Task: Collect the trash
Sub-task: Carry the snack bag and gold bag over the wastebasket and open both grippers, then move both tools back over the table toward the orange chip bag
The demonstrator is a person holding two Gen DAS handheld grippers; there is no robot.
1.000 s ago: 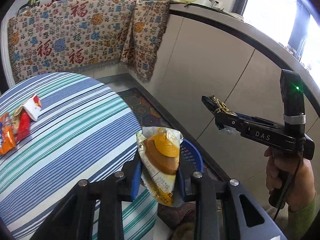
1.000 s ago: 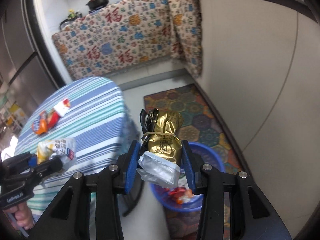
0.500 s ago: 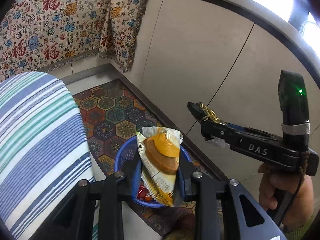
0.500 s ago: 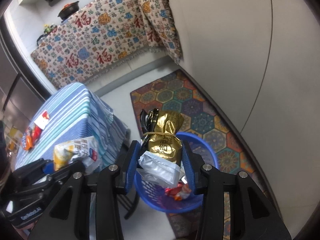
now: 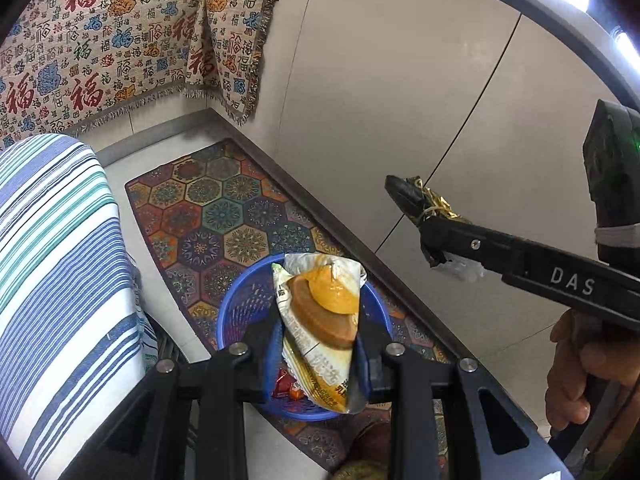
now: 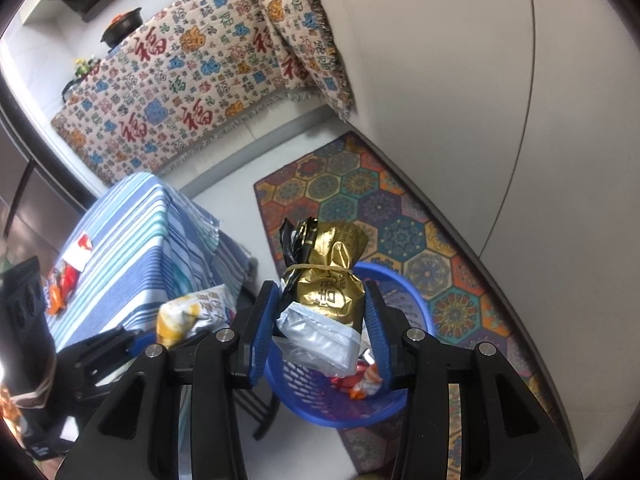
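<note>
My left gripper (image 5: 316, 354) is shut on a white and yellow snack wrapper (image 5: 320, 320) and holds it right above the blue trash basket (image 5: 236, 312) on the floor. My right gripper (image 6: 326, 320) is shut on a gold foil bag (image 6: 330, 280) tied with a rubber band, over the same blue basket (image 6: 404, 284). The basket holds red and orange wrappers (image 6: 360, 384). The right gripper (image 5: 432, 220) also shows at the right of the left wrist view, and the left gripper (image 6: 136, 340) with its wrapper (image 6: 192, 314) shows at the lower left of the right wrist view.
A table with a blue striped cloth (image 5: 52, 248) stands left of the basket, with several wrappers (image 6: 64, 276) on it. A patterned hexagon rug (image 5: 208, 208) lies under the basket. Grey cabinet fronts (image 5: 400, 100) run along the right. A patterned cloth (image 6: 180, 92) hangs over the far counter.
Both grippers have moved away from the table and tilted down over the blue basket, each still holding its piece of trash.
</note>
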